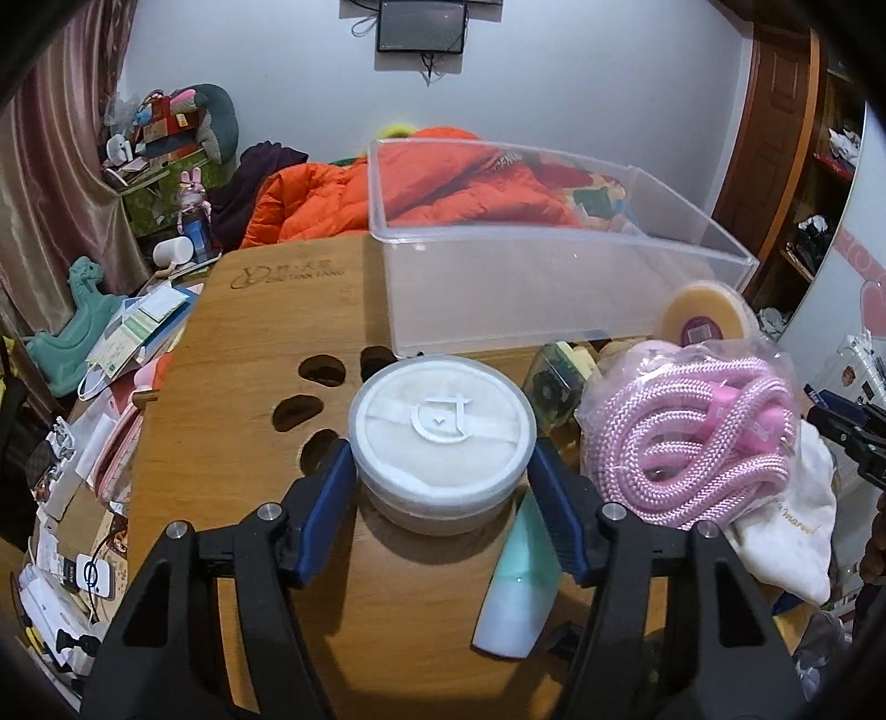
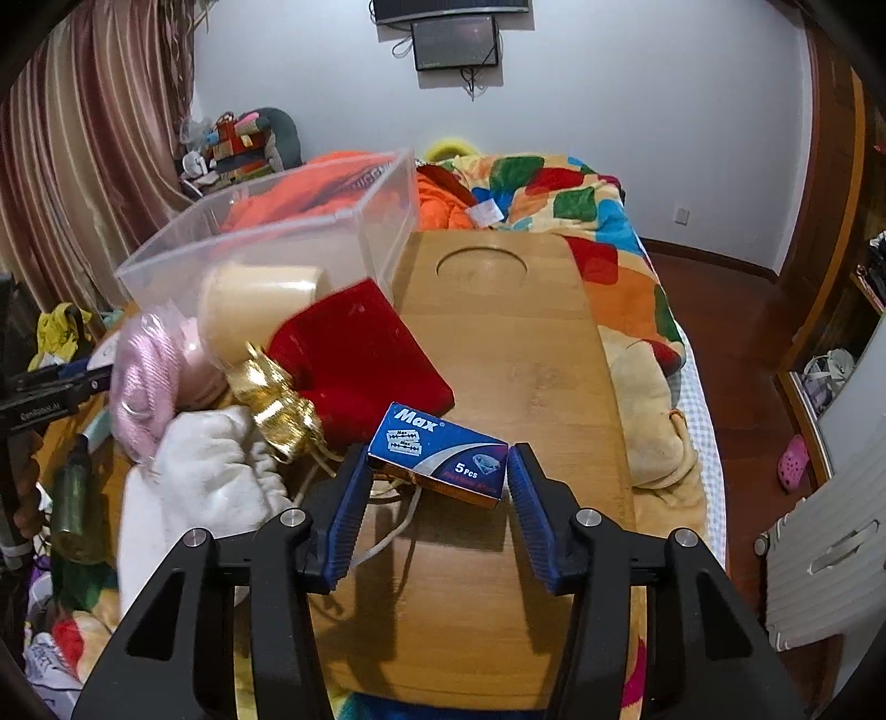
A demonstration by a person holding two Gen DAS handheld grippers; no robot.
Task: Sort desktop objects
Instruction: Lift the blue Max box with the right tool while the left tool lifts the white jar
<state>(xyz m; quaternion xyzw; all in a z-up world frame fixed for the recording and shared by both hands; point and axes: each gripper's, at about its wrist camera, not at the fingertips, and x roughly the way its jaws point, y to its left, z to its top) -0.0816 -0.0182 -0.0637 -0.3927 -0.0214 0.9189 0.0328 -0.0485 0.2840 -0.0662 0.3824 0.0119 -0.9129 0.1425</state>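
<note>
Surface: wooden lap table [image 1: 232, 387] with paw-shaped cutouts at 10 o'clock of the left view and a round recess [image 2: 480, 270] at 12 o'clock of the right view; it stands on a bed covered by a patchwork blanket [image 2: 587, 199] and an orange quilt [image 1: 310, 199].

Room: pale wall with a dark screen [image 1: 421, 25] at 12 o'clock, pink curtain [image 1: 50, 166] at 9 o'clock, wooden door frame at 2 o'clock, red-brown floor at 3 o'clock in the right view.

Items on table:
- clear plastic bin [image 1: 526, 288], 12 o'clock.
- round white lidded tub [image 1: 443, 437], centre; left gripper [image 1: 443, 471] jaws set wide on both sides of it, contact unclear.
- pink rope in a bag [image 1: 686, 437], 3 o'clock, lying on a white cloth [image 1: 786, 531].
- tape roll [image 1: 703, 318], 2 o'clock.
- mint-and-white tube [image 1: 520, 576], 5 o'clock.
- blue razor-blade box [image 2: 443, 451], centre; right gripper [image 2: 440, 471] jaws wide around it, whether they touch cannot be told.
- red velvet pouch [image 2: 354, 354] with gold ribbon [image 2: 277, 399], 10 o'clock.
</note>
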